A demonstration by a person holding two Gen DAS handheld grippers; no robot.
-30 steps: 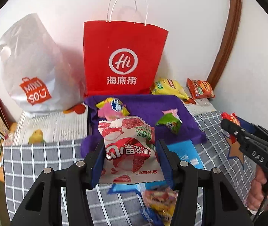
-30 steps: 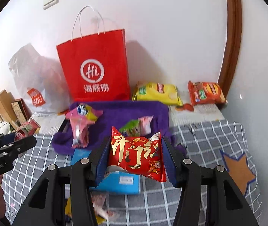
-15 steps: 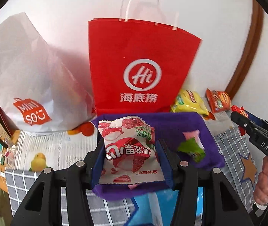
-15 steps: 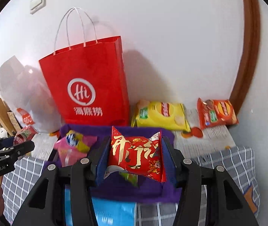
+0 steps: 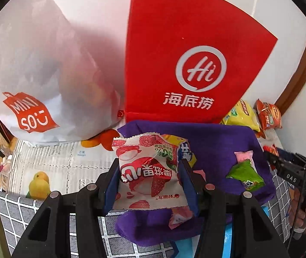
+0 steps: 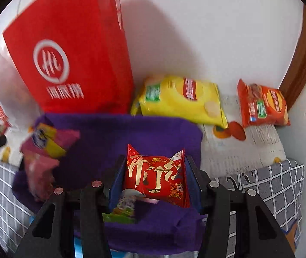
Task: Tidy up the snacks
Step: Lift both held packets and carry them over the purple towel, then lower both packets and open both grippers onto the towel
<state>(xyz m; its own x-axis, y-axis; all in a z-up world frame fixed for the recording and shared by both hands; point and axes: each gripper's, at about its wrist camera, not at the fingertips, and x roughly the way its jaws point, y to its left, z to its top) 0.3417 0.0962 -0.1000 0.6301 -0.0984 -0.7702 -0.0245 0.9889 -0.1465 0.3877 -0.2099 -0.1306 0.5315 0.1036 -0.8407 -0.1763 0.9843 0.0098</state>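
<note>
Snacks gripped: left claw (image 5: 148,180) clamps strawberry packet (image 5: 147,172), right claw (image 6: 154,177) red packet (image 6: 156,178), both angled downward.

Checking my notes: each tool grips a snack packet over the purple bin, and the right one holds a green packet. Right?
Not quite. The right tool holds a red packet with gold lettering, as the right wrist view shows. Both tools do grip packets over the purple bin.

Left gripper (image 5: 148,179): black angular arms showing round silver screw heads, blue pads lining the fingers. Right gripper (image 6: 154,177): showing the same build. In the left view, its black body is bearing white "DAS" lettering, with a black cable trailing.
</note>
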